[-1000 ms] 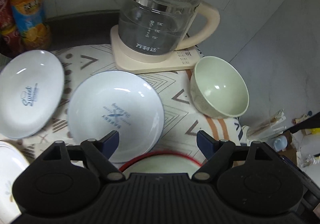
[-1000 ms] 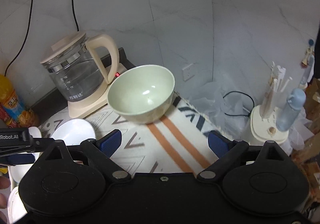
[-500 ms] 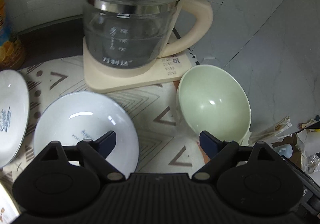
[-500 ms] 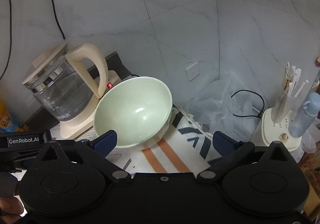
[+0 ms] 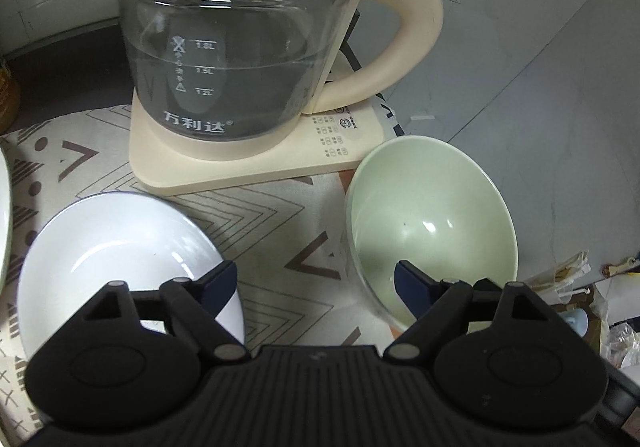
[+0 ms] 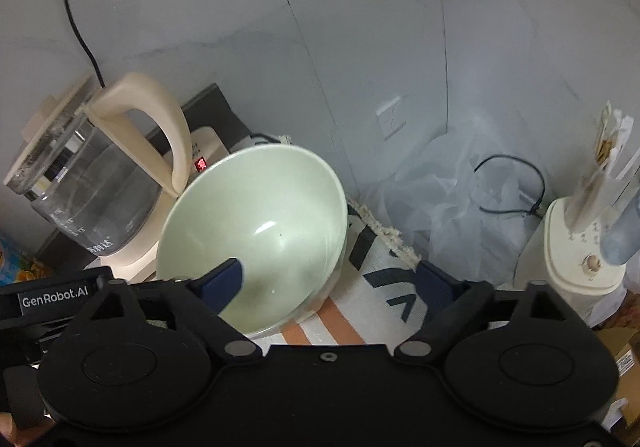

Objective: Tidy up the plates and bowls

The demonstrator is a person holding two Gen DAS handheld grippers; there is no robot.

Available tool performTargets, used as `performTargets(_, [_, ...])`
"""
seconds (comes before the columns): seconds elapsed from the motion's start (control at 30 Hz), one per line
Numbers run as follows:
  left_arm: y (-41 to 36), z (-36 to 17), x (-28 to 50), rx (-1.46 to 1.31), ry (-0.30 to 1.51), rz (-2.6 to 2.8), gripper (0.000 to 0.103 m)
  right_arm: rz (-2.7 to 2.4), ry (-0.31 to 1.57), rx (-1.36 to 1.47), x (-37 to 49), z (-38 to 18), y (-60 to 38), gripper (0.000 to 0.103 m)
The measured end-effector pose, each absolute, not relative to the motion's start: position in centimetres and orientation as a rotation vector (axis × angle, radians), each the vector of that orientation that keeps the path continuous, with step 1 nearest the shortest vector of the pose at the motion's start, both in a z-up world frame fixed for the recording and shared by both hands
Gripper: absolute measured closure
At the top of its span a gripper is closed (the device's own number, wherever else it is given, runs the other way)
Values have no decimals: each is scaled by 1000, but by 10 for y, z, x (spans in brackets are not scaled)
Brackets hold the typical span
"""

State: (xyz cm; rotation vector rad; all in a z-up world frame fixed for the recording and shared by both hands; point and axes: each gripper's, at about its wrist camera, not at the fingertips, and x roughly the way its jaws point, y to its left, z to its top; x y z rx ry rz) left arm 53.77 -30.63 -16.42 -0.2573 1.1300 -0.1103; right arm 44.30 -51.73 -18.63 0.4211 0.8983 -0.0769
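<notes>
A pale green bowl (image 5: 432, 227) (image 6: 260, 215) stands on the patterned mat (image 5: 280, 231) just right of the kettle base. A white plate (image 5: 112, 239) lies at the lower left, and another plate's rim (image 5: 3, 215) shows at the left edge. My left gripper (image 5: 314, 277) is open with its jaws closing. One finger hangs over the white plate, the other over the green bowl's inside. My right gripper (image 6: 330, 275) is also open and closing. Its left finger (image 6: 228, 279) is inside the green bowl and its right finger outside, so the bowl's wall sits between them untouched.
A glass kettle (image 5: 228, 67) (image 6: 80, 187) on a cream base stands close behind the dishes, against the tiled wall. Right of the mat are a crumpled plastic bag (image 6: 460, 207), a black cable and a white stand with straws (image 6: 576, 247). The left gripper's body (image 6: 52, 299) shows at the left.
Both grippers have come forward and down toward the kettle and green bowl. The right gripper's left finger now reaches inside the bowl and its jaws have narrowed. The far-left plate has nearly left view.
</notes>
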Motion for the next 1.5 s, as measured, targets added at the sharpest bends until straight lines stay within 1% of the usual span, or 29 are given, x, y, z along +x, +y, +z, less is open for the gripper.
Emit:
performTargets(0.03, [-307, -166, 539, -262, 1131, -111, 22, -78, 906, 424, 445, -189, -516, 25])
performTargets(0.07, [-308, -169, 541, -271, 1136, -111, 27, -75, 915, 429, 447, -191, -515, 29])
performTargets(0.1, [-308, -172, 542, -281, 1145, -107, 30, -68, 924, 436, 449, -194, -515, 30])
performTargets(0.17, [-308, -179, 545, -312, 1163, -105, 43, -57, 942, 448, 453, -198, -514, 36])
performTargets(0.2, [-308, -182, 546, -328, 1174, -107, 47, -56, 951, 450, 455, -200, -513, 37])
performTargets(0.23, [-308, -186, 548, -340, 1186, -112, 55, -55, 960, 448, 457, -202, -512, 40])
performTargets(0.27, [-307, -188, 548, -359, 1191, -123, 62, -52, 970, 446, 459, -204, -511, 46])
performTargets(0.3, [-307, -189, 548, -378, 1190, -137, 66, -49, 980, 446, 461, -207, -510, 50])
performTargets(0.33, [-308, -189, 548, -387, 1190, -148, 73, -45, 988, 447, 461, -209, -510, 65])
performTargets(0.37, [-311, -189, 548, -390, 1190, -156, 81, -44, 994, 449, 462, -211, -510, 75])
performTargets(0.43, [-313, -188, 546, -394, 1185, -162, 87, -38, 981, 453, 461, -210, -511, 76])
performTargets(0.73, [-307, -179, 525, -429, 1196, -154, 87, -18, 945, 426, 447, -195, -508, 77])
performTargets(1.13, [-290, -131, 484, -407, 1089, -195, 87, -27, 837, 447, 406, -154, -497, 77])
performTargets(1.5, [-260, -100, 433, -404, 1047, -200, 87, -26, 785, 464, 362, -130, -475, 78])
